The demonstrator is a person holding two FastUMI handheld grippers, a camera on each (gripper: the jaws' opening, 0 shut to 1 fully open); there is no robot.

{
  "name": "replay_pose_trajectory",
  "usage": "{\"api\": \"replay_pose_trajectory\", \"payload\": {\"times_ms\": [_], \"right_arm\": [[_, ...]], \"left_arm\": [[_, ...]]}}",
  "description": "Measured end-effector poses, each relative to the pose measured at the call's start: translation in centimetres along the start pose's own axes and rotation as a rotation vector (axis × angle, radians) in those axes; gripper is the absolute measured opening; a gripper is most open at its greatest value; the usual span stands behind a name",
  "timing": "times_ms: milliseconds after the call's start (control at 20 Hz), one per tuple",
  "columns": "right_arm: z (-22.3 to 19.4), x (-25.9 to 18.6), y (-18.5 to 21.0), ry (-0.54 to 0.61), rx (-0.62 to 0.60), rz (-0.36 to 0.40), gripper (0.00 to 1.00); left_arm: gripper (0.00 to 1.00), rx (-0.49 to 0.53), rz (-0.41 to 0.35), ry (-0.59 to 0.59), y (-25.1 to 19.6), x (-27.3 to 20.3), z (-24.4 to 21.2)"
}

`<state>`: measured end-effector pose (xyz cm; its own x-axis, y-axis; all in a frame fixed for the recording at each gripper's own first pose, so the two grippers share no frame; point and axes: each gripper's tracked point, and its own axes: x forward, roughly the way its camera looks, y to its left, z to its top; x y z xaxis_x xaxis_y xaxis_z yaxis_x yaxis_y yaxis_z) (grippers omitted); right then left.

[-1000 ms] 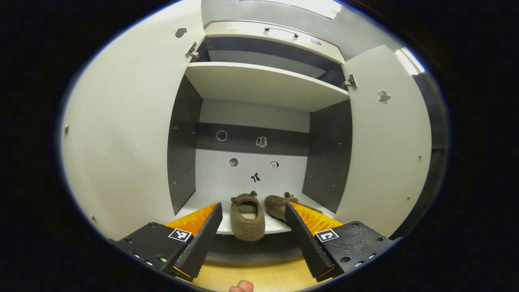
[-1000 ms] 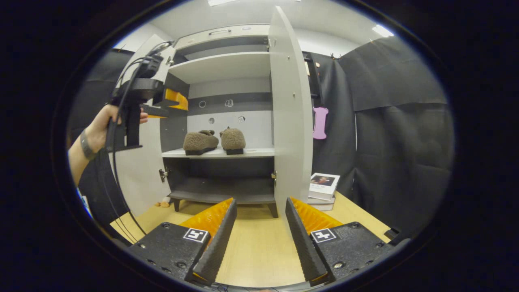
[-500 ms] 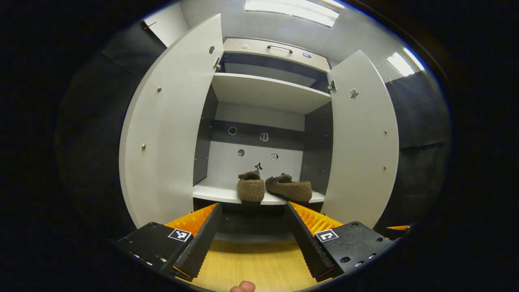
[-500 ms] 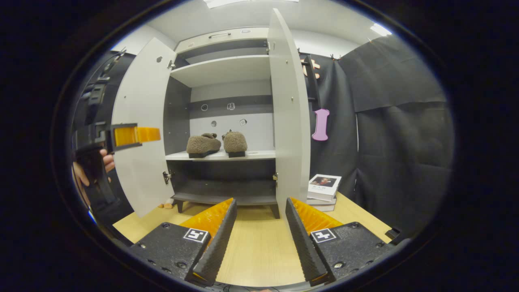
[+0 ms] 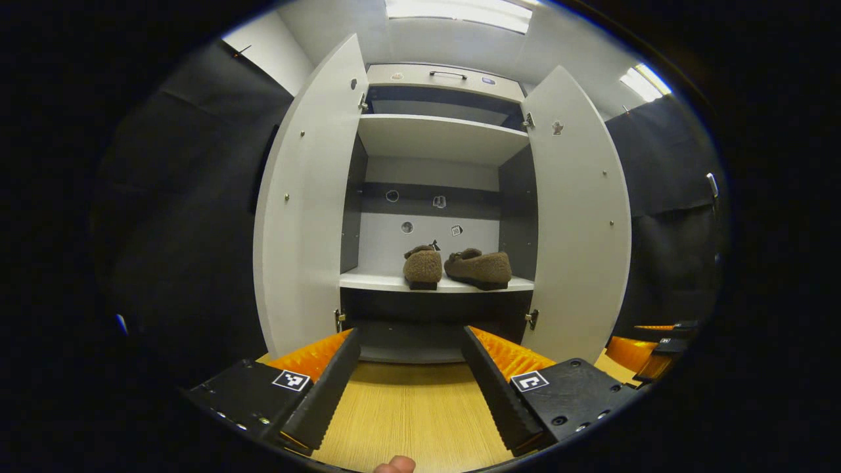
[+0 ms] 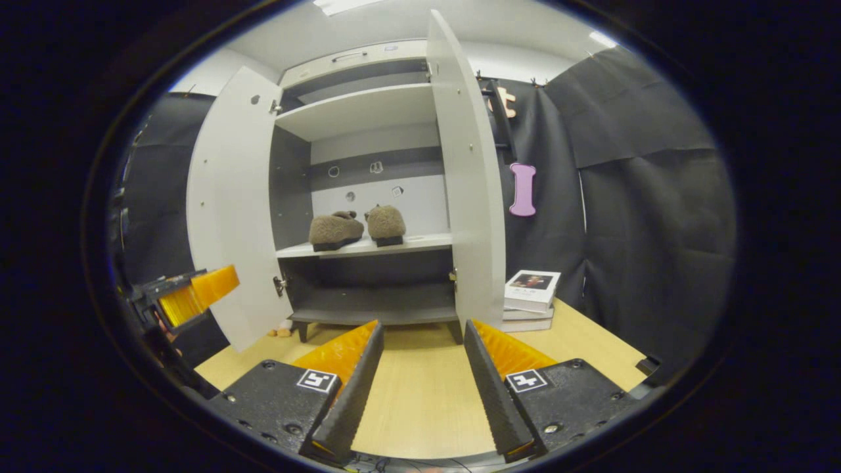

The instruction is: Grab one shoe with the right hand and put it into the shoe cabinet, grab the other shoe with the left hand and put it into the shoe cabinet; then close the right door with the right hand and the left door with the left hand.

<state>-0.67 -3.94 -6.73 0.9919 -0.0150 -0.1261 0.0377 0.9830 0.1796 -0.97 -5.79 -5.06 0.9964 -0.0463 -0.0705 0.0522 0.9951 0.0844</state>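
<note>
Both shoes (image 5: 460, 266) sit side by side on the cabinet's middle shelf (image 6: 420, 244), straight ahead of my tools. The right door (image 6: 470, 197) stands edge-on just up and right of my right gripper (image 6: 420, 387), clearly the nearer hand. Its jaws are spread, empty; my left gripper (image 5: 410, 387) is likewise released, facing the left door (image 5: 305, 210).

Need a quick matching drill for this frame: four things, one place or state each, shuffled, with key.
1. pair of brown fuzzy slippers
2. white right cabinet door
3. stack of books
4. left hand-held gripper

A. open, holding nothing
B. on the wooden floor beside the cabinet
C. swung open
D. on the cabinet's middle shelf

Pairs: 1-D, 2-C, 3-B, 4-A
</note>
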Motion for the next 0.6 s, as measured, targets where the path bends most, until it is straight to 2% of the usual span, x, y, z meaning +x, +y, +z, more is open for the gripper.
{"api": "replay_pose_trajectory", "payload": {"times_ms": [150, 450, 600], "right_arm": [[6.0, -0.1, -3.0, -0.086, -0.023, -0.021, 0.80], [17.7, -0.7, -10.4, -0.253, -0.095, -0.118, 0.82], [21.4, 0.4, -11.2, -0.277, -0.084, -0.078, 0.85]], "left_arm": [[0.95, -0.014, -0.012, -0.004, -0.3, -0.5, 0.1], [0.95, -0.064, -0.020, -0.014, -0.4, -0.6, 0.7], [0.95, -0.071, -0.013, -0.025, -0.1, -0.9, 1.2]]}}
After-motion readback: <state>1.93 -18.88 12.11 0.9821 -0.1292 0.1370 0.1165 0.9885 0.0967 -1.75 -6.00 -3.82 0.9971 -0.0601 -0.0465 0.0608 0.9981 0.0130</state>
